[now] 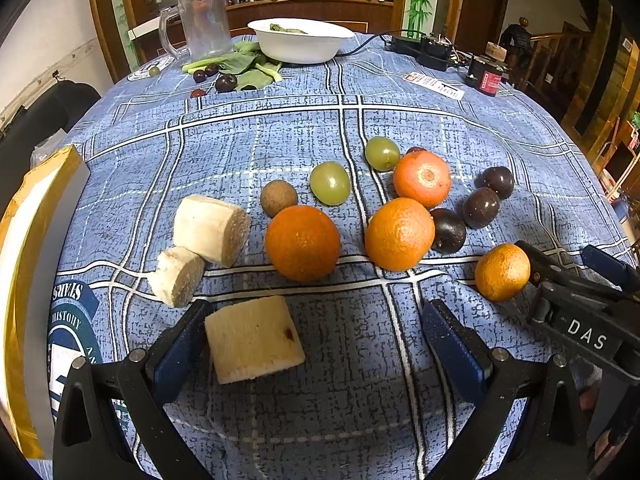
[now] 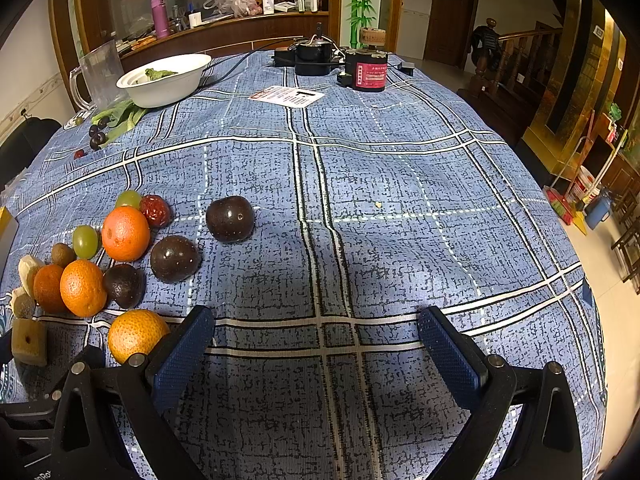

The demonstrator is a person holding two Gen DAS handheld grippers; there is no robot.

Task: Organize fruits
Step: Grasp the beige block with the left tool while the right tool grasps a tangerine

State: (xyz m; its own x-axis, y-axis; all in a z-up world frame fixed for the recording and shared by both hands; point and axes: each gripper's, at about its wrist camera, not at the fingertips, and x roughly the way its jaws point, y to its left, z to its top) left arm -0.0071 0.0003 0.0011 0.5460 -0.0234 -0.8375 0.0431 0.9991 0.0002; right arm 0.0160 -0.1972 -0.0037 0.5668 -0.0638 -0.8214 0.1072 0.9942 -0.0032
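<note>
On the near part of the surface (image 1: 352, 360), close to the edge by me, the fruits sit in little groups. I think I am in the middle of sorting them, like with like.

My left jaws (image 1: 316, 344) are wide apart and hold nothing. A pale fruit chunk (image 1: 254, 340) lies just inside the left one, touching or almost touching its blue pad; I cannot tell which. Two more pale chunks (image 1: 208, 230) lie a bit farther in, to the left. I guess this chunk should go next to them. For that I would need to squeeze it softly, because it looks soft and could get squashed.

My right jaws (image 2: 316, 356) are wide apart too, with only cloth between them. They hang low over the surface, pointing toward the far edge. A small orange (image 2: 136, 334) sits just outside the left one. Three other oranges (image 1: 400, 234) sit near it, so it may need to join them.

Three dark round fruits (image 2: 174, 258) sit beside the oranges. Two green grapes (image 1: 330, 182) and a little brown fruit (image 1: 279, 198) sit behind them. A white bowl (image 1: 300, 46) stands well away, near the far edge.
</note>
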